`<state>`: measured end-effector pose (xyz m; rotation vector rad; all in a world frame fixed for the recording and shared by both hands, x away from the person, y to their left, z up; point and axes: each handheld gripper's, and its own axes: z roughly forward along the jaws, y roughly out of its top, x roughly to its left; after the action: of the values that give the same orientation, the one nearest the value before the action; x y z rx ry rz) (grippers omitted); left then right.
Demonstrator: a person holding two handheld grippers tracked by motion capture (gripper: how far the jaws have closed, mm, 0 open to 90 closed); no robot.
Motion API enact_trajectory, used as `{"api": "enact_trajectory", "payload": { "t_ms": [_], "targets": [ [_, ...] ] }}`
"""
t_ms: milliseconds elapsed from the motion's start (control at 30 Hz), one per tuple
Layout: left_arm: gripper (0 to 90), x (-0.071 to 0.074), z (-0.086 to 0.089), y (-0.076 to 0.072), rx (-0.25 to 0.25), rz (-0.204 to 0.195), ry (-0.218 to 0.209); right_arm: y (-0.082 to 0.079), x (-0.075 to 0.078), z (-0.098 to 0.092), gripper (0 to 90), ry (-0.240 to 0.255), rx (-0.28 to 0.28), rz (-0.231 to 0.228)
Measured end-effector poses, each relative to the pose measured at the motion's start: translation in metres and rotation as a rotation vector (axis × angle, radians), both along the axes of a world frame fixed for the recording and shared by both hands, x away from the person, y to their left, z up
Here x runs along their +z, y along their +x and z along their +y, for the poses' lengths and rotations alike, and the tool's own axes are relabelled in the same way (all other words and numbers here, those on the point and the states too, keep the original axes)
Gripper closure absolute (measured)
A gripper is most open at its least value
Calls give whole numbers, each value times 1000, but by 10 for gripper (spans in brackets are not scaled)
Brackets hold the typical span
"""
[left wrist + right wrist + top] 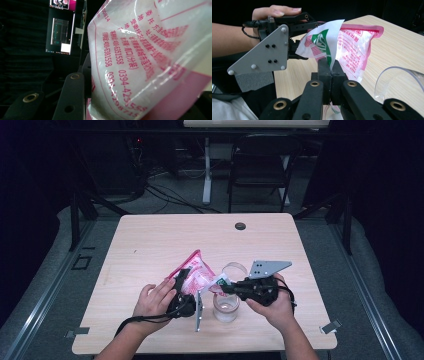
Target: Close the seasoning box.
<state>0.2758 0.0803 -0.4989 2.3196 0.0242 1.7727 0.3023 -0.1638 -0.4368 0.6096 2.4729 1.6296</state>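
Hands low in the high view bring both tools together over the wooden worktop [150,240]. The left gripper [183,279] is clamped on a pink-and-white printed plastic pouch [196,272], lifted off the worktop just left of centre; in the left gripper view the pouch [150,57] crowds the right of the frame. The right gripper [329,65] has its jaws pressed together on the pouch's white-and-green torn corner [323,40]. A clear glass [227,297] stands just below that corner, between the two hands.
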Motion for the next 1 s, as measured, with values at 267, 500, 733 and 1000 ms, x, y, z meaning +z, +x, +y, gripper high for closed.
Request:
{"api": "enact_trajectory", "payload": {
  "t_ms": [267, 500, 733, 1000],
  "targets": [
    [625, 0, 0, 0, -2, -7, 17, 0, -2, 0, 896, -21, 20, 3],
    [625, 0, -2, 0, -7, -23, 32, 1, -3, -2, 896, -32, 19, 7],
    [625, 2, -3, 1, -7, -26, 40, 1, -3, -3, 896, -36, 16, 7],
    [626, 3, -4, 1, -15, -28, 51, 2, -3, -5, 896, -34, 15, 13]
  ]
}}
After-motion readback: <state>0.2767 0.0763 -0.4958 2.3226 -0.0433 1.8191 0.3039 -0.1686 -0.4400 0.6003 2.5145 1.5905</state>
